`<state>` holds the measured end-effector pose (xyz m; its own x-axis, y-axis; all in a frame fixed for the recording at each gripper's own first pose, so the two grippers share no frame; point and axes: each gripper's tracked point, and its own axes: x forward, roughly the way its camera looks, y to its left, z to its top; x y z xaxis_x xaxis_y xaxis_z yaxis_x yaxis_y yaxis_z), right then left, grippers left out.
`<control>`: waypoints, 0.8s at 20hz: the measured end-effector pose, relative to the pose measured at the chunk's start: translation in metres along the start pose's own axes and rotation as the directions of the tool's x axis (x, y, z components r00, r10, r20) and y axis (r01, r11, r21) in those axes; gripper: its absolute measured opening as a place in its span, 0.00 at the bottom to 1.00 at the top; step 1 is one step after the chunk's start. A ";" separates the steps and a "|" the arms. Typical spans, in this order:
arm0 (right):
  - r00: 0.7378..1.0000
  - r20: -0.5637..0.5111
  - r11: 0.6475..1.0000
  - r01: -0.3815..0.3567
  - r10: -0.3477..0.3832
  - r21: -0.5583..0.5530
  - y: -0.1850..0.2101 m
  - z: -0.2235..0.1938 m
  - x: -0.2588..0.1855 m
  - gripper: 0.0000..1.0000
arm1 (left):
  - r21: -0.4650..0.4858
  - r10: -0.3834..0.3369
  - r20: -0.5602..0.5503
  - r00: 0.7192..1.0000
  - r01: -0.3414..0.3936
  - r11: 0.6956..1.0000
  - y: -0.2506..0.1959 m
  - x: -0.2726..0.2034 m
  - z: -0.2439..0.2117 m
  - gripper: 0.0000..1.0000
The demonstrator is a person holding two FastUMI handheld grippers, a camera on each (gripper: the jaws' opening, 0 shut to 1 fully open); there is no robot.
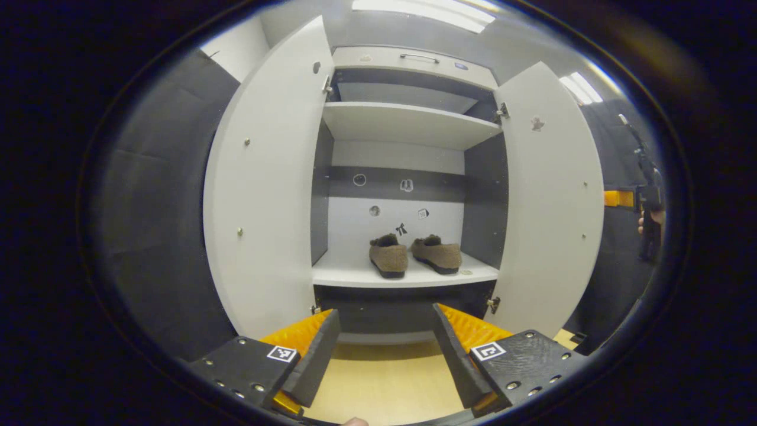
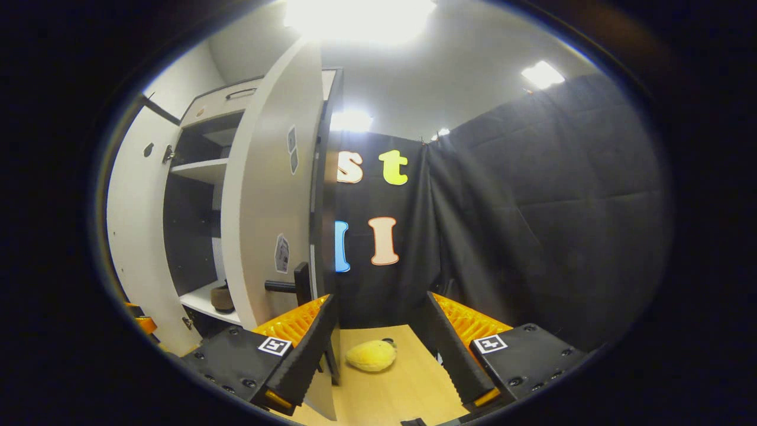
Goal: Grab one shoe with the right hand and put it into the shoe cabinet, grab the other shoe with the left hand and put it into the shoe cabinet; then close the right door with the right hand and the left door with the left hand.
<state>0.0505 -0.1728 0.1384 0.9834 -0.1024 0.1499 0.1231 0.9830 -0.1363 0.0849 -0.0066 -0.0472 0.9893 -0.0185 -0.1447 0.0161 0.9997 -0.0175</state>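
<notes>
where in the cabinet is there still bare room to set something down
The upper shelf is bare across its width. On the lower shelf, free patches lie left of the left shoe by the left door, and a narrower strip right of the right shoe. The middle is crowded by the pair.

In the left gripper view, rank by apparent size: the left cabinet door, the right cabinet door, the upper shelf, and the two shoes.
1. left door; it sits nearer the camera, so its lead over the next is unsure.
2. right door.
3. upper shelf.
4. left shoe and right shoe: about alike, not ranked.
</notes>
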 end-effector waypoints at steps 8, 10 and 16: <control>1.000 0.001 0.997 0.015 -0.015 0.073 0.022 -0.002 -0.010 0.95 | -0.043 0.029 -0.006 1.000 -0.029 0.999 0.028 -0.036 -0.016 0.90; 1.000 0.002 0.996 -0.013 0.013 0.090 0.034 -0.003 -0.013 0.96 | -0.052 0.040 -0.023 0.999 -0.041 0.998 0.034 -0.040 -0.021 0.90; 0.994 0.014 0.976 -0.105 0.105 0.193 0.075 -0.006 -0.015 0.96 | -0.050 0.061 -0.026 0.998 -0.063 0.997 0.041 -0.048 -0.022 0.90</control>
<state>0.0455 -0.0984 0.1196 0.9889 0.0031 0.1486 -0.0091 0.9992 0.0399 0.0347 0.0352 -0.0630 0.9843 0.0427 -0.1713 -0.0533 0.9969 -0.0580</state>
